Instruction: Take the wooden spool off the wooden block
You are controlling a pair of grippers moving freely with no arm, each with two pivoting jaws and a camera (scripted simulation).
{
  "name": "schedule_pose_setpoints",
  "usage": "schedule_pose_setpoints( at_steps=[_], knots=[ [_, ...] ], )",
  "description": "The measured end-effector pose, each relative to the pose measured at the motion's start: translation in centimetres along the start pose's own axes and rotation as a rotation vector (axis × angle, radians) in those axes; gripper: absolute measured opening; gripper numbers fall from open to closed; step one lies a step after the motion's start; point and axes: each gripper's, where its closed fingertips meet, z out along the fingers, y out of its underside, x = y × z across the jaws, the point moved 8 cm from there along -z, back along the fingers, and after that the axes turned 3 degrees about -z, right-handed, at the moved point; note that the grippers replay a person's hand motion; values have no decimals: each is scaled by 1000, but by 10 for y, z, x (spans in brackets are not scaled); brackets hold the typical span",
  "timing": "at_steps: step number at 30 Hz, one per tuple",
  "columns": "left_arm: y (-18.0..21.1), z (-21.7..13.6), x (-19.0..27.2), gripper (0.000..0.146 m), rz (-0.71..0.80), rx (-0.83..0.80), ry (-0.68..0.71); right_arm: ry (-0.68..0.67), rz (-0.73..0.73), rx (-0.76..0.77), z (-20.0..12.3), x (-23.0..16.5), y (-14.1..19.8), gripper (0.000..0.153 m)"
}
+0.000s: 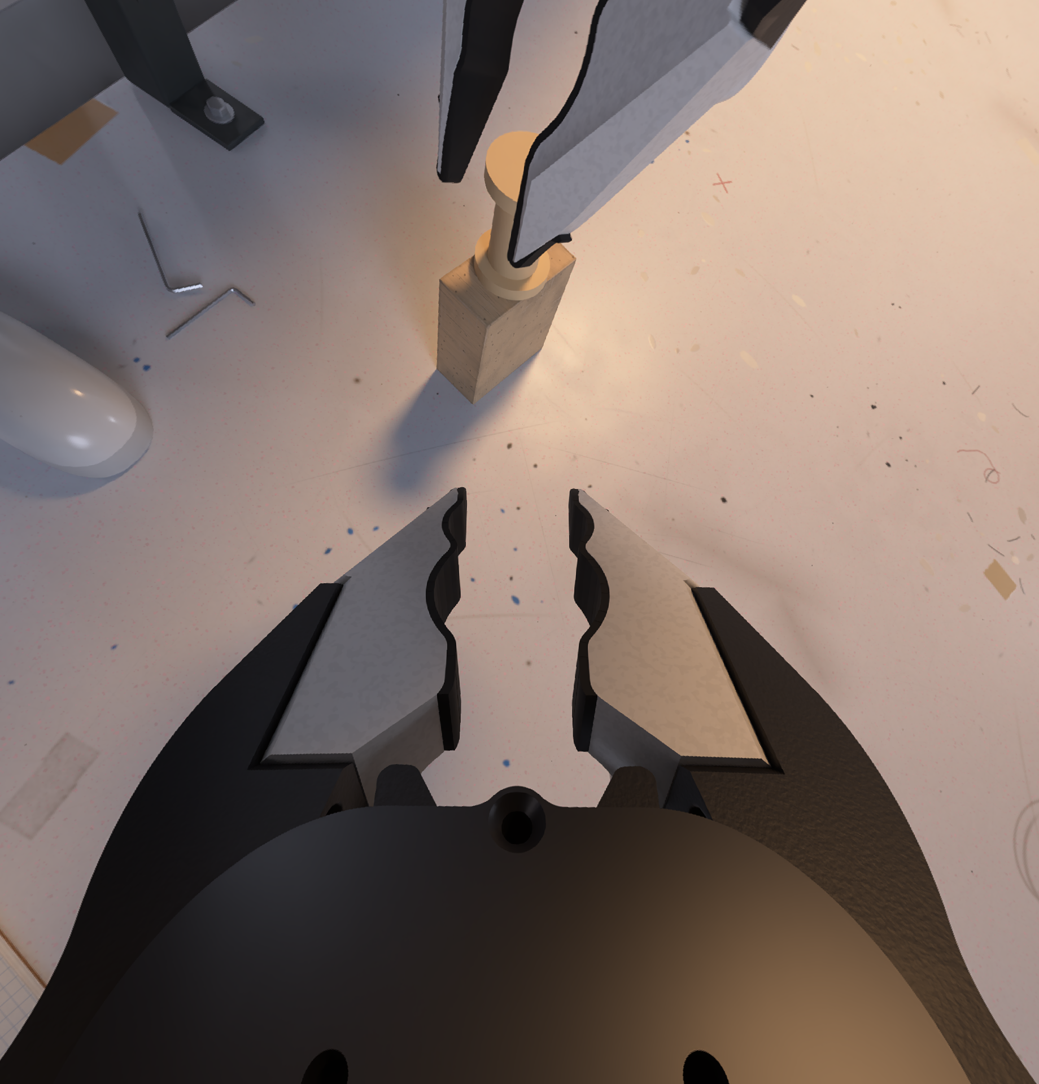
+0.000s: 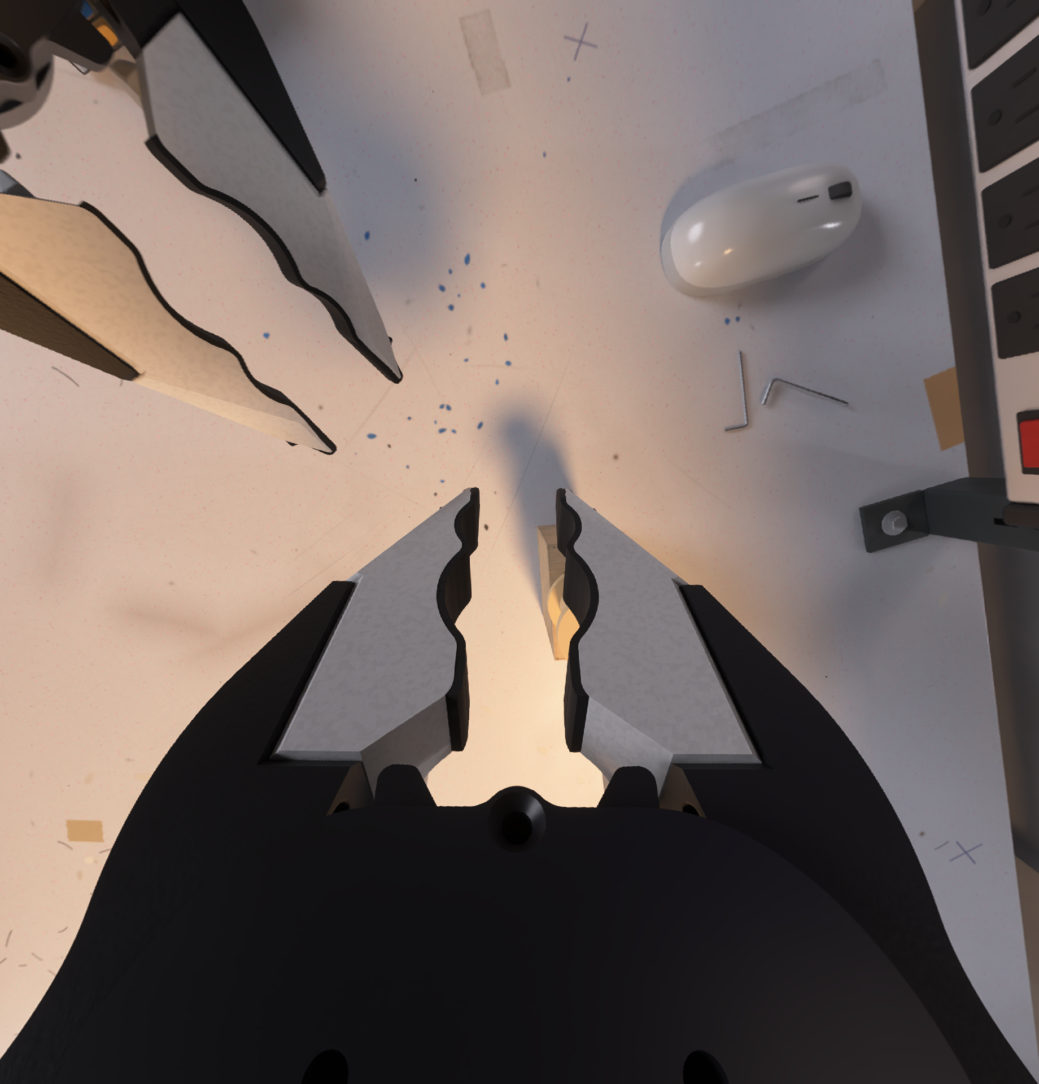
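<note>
The right gripper, jaws apart, is straddling the wooden spool upright on the wooden block, ready to grasp; the left gripper is waiting apart.

**Spool standing on block**

I see the pale, slender wooden spool with round end flanges standing upright on the light, square-topped wooden block, itself upright on the white speckled tabletop.

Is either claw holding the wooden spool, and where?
No. Both the right gripper and left gripper are open; the spool stands on the block.
</note>
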Motion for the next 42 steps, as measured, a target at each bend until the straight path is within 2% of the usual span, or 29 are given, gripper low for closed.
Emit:
schedule_pose_setpoints(
  at_steps=[3,6,10,12,15,18,21,26,31,35,38,42],
  knots=[
    [1,-2,0,35,8,1,4,2,-1,-39,2,0,1,29],
    [-1,-2,-1,35,16,0,5,22,-15,-13,-1,-5,5,33],
    [-8,1,-3,35,32,-4,4,76,14,55,-25,-6,17,48],
    [-13,3,-4,35,39,-3,-1,102,59,102,-45,-4,37,48],
    [-20,8,-7,35,53,2,-14,125,178,165,-66,0,90,47],
    [-27,15,-10,35,74,-34,-20,89,315,168,-59,6,147,44],
    [-30,18,-11,36,87,-53,-27,28,371,207,-39,0,171,47],
    [-34,22,-13,35,82,-80,-50,61,240,242,-10,-8,153,51],
    [-42,25,-5,35,101,-86,-51,86,96,196,10,11,119,51],
    [-46,25,4,35,108,-72,-44,78,-2,159,20,25,100,50],
    [-45,26,9,35,101,-72,-34,59,-89,102,27,30,95,41],
    [-41,26,10,35,105,-72,-36,48,-121,83,25,30,90,41]
  ],
)
